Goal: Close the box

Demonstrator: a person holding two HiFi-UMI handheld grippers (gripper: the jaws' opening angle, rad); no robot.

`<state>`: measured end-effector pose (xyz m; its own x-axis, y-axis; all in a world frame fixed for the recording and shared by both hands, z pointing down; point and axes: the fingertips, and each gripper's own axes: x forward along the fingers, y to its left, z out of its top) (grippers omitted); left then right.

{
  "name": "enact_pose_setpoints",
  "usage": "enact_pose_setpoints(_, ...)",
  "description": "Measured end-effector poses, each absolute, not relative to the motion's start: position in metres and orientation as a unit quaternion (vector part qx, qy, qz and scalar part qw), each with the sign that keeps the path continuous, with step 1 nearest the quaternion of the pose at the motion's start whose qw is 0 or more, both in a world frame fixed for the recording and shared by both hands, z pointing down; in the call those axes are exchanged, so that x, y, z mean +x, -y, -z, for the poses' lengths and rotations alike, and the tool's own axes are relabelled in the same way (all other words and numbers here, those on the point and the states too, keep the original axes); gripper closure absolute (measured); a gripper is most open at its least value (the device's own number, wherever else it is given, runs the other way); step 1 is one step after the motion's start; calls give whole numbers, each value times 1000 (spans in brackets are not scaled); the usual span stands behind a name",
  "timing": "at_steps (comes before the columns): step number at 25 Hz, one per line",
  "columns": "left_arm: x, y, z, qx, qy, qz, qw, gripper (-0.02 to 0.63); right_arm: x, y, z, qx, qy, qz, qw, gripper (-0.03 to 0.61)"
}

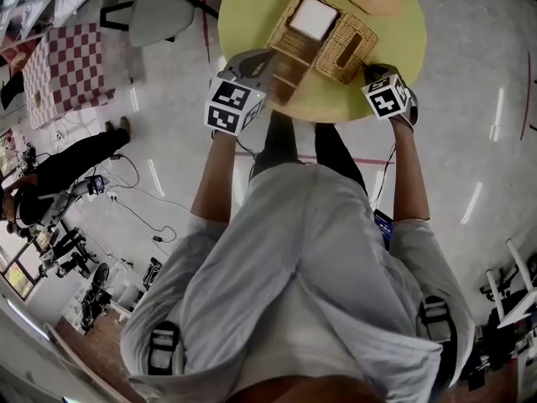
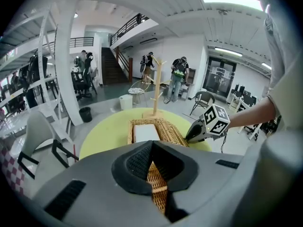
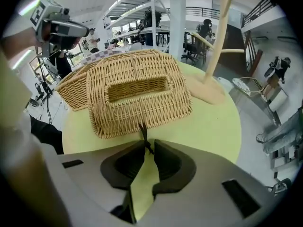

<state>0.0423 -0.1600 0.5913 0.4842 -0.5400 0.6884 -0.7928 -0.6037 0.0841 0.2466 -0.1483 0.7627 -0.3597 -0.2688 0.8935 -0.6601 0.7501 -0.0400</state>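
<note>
Box (image 1: 282, 34): wicker, open on top, sits at the middle of the round yellow table (image 1: 252, 7), toward its near edge.
Contents: white pack (image 1: 313, 17) fills the far compartment; probably meant to feed through the lid's slot.
Lid (image 1: 348, 47): slotted wicker panel, swung out to the right of the box and tilted, one long edge against the box; apparently hinged there, so needs swinging leftward over the opening.
Tab (image 3: 142, 132): small dark loop on the lid's free near-right edge, likely the intended pull for lifting.
Right gripper (image 3: 145, 145): at the lid's right, jaws drawn nearly together with the tab pinched at their tips; bare table shows through the gap behind. Placed so as to raise the free edge without crushing the weave.
Left gripper (image 2: 152, 162): at the box's near-left corner, jaws clamped on a strip of wicker wall; seemingly bracing the light box against sliding as the lid comes over.
Wooden stand (image 3: 215, 41): on the far right of the table, apart from the lid's arc.
Stage: closing not yet done, both grips set.
</note>
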Motion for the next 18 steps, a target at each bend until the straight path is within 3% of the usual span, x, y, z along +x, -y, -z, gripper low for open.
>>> enact_pose_setpoints(3,40,161,-588,837,401,-313,202,586,247,149,-759,292,799,-204,484,532)
enact_pose_setpoints(18,31,183,-556,866,375,-281,177,586,245,149,-687,368,799,-265,395,538)
